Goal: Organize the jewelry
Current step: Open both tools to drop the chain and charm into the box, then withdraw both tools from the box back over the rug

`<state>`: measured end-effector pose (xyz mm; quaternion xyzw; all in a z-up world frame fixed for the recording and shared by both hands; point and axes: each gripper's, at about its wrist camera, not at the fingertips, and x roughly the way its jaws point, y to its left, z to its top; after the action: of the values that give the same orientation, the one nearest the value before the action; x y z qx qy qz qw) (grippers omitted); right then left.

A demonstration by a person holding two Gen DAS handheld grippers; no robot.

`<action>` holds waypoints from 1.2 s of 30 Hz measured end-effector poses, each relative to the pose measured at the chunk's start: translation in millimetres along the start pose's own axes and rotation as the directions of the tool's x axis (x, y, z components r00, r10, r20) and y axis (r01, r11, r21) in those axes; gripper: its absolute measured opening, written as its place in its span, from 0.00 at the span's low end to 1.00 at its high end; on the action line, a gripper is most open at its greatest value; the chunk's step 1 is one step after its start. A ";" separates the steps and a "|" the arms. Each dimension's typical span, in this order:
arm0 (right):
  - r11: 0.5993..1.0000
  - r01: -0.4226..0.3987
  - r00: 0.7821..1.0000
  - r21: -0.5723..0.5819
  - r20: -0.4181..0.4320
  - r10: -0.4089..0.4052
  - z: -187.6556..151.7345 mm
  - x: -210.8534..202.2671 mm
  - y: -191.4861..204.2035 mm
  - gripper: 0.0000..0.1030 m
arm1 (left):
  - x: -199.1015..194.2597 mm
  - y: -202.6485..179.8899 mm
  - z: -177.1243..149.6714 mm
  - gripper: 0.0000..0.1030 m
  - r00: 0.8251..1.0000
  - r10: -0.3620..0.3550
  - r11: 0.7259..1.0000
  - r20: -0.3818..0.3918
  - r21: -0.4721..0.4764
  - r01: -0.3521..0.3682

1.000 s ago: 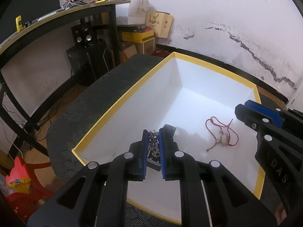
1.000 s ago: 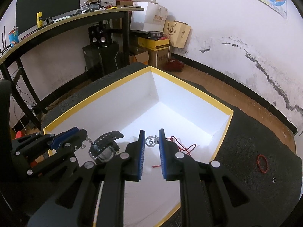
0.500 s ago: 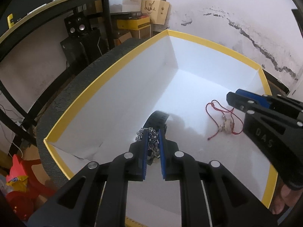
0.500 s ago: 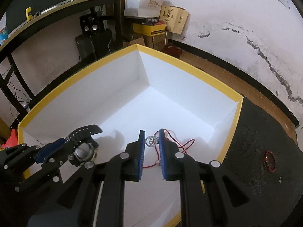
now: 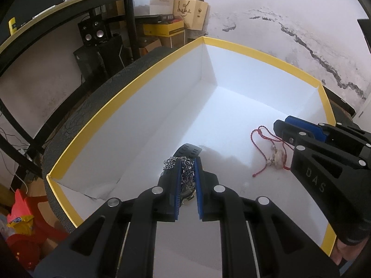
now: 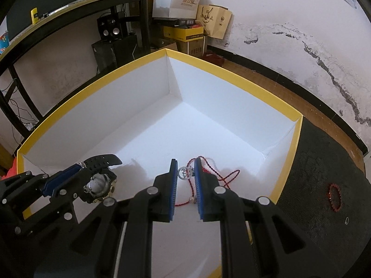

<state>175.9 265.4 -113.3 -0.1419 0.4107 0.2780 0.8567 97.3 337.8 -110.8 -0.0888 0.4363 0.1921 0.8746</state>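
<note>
Left wrist view. Item one: my left tool (image 5: 187, 180), jaws narrow, clamped on a silver chain (image 5: 183, 165) bunched with a black-strapped wristwatch (image 5: 189, 150), low inside the yellow-rimmed white box (image 5: 143, 78). Item two: a red cord bracelet (image 5: 262, 148) with a pale charm, lying on the box floor beside my right tool (image 5: 287, 125).

Right wrist view. Item three: my right tool, jaws narrow, pinching a small silver ring charm (image 6: 184, 172) directly above the red cord. Item four: the watch, face visible, at the left tool (image 6: 76, 173), near the left wall. Item five: a red bead bracelet (image 6: 334, 195) on the dark surface (image 6: 324, 162) outside the box, not yet collected.

Handling note: I judge both loads ready for release. I'd part each tool gently near the floor, keeping chain and cord apart so they don't tangle.
</note>
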 end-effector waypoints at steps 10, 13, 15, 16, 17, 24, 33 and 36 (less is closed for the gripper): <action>0.999 0.044 0.994 0.026 0.100 -0.046 9.5 -24.5 -4.8 0.90 | -11.7 -7.1 3.3 0.82 0.999 0.029 0.999 0.013 0.025 -0.029; 0.999 0.033 0.993 0.021 0.112 -0.035 14.4 -31.5 -3.6 0.90 | -18.3 -11.8 2.3 0.86 0.999 0.019 0.999 0.028 0.033 -0.020; 1.000 0.028 0.993 0.014 0.114 -0.029 15.2 -33.5 -1.9 0.90 | -17.1 -12.4 1.3 0.86 1.000 0.009 1.000 0.017 0.027 -0.009; 1.000 0.027 0.993 0.012 0.114 -0.028 14.9 -33.8 -1.4 0.90 | -17.1 -12.3 1.1 0.86 1.000 0.004 1.000 0.014 0.024 -0.005; 1.000 0.026 0.993 0.011 0.112 -0.027 14.3 -34.1 -0.9 0.90 | -17.1 -12.6 0.5 0.86 1.000 0.004 1.000 0.015 0.023 -0.005; 1.000 0.017 0.995 0.012 0.103 -0.018 10.8 -35.3 -2.8 0.90 | -18.4 -11.9 -2.1 0.86 1.000 0.004 1.000 0.015 0.017 -0.004; 0.999 0.010 0.993 0.045 0.117 -0.015 9.5 -57.9 -18.8 0.90 | -26.0 -11.9 -0.3 0.87 1.000 0.010 1.000 0.027 0.005 -0.010; 0.997 0.017 0.991 0.072 0.135 -0.027 5.7 -78.5 -35.2 0.90 | -36.0 -15.6 2.9 0.90 0.998 0.024 1.000 0.051 -0.009 -0.024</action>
<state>160.4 211.6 -47.7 -0.0969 0.3595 0.2629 0.8901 86.3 315.3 -80.5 -0.0823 0.4141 0.2066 0.8827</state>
